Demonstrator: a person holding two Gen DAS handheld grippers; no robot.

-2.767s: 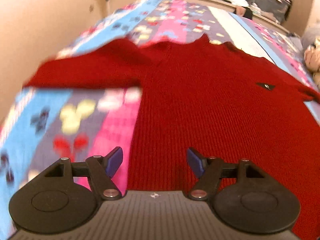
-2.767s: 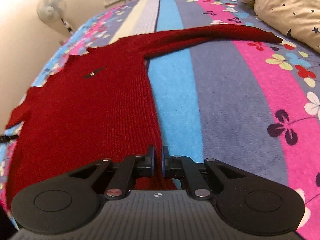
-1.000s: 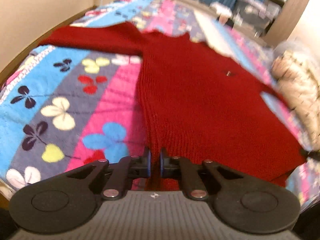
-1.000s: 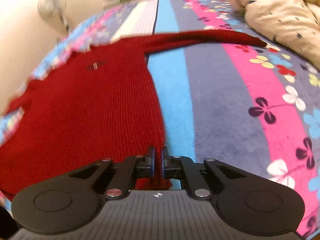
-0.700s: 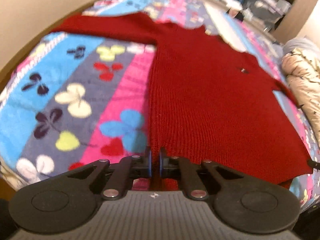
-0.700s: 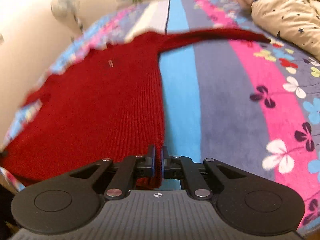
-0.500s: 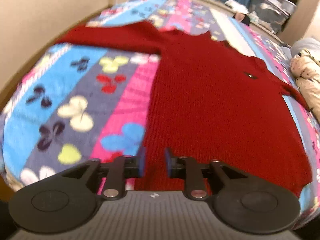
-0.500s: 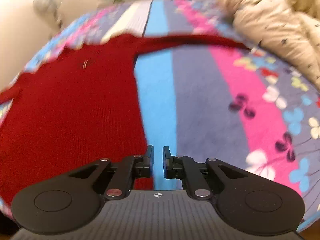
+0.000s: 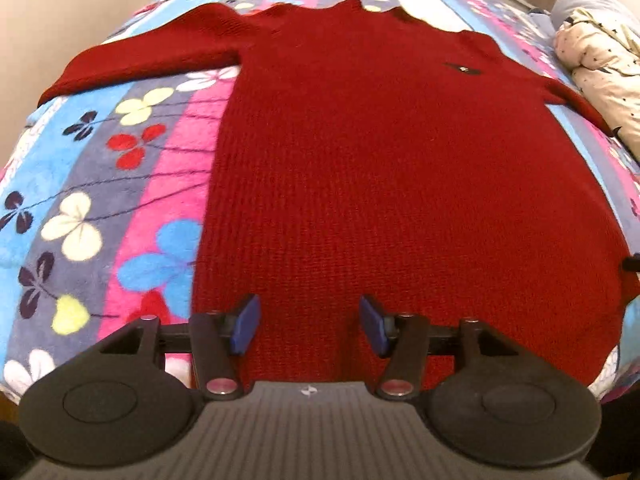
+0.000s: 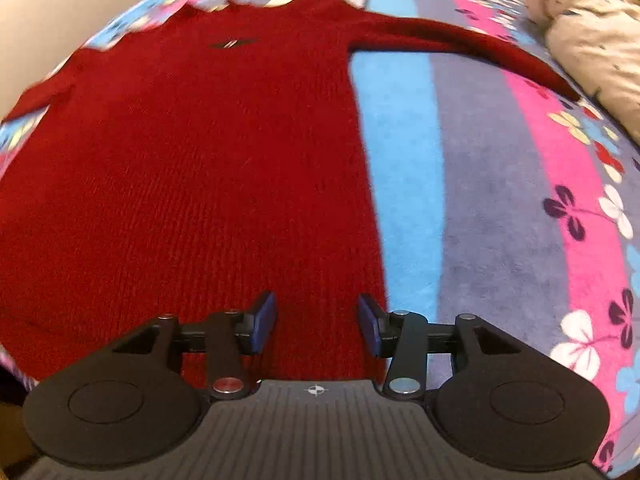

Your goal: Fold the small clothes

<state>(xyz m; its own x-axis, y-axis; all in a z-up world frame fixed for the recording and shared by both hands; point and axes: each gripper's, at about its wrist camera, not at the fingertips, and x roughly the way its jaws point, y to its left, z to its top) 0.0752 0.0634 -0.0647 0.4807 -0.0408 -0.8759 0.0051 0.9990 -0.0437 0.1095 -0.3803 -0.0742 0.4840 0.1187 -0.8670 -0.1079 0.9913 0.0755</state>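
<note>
On the bed [image 9: 100,184], flat on a striped flowery blanket, there's a red sweater [image 9: 400,168] spread out front side up with both sleeves sticking out to the sides. Small dark logo [image 9: 460,68] on the chest, neckline at the far end, hem closest to the cameras.

Left tongs [image 9: 308,324] sit over the hem near the sweater's left edge, angled down at it. They've just been opening and now stand apart, blue pads [image 9: 245,322] clear of the knit, nothing pinched. The fabric lies under the gap, flat.

Right tongs [image 10: 316,322] are the same deal at the other hem corner: they've just been opening too, pads [image 10: 264,320] apart, with the sweater's right edge running under the gap and the blue stripe of the blanket just beside it. Not gripping anything.

From the right view the sleeve [image 10: 460,48] runs off toward a cream quilt [image 10: 592,40] with little dark stars bunched at the side of the bed. Left view shows the other sleeve [image 9: 140,60] lying across the blanket toward the wall side. The right picture is a bit smeared along its left edge, so the details there are mushy.
</note>
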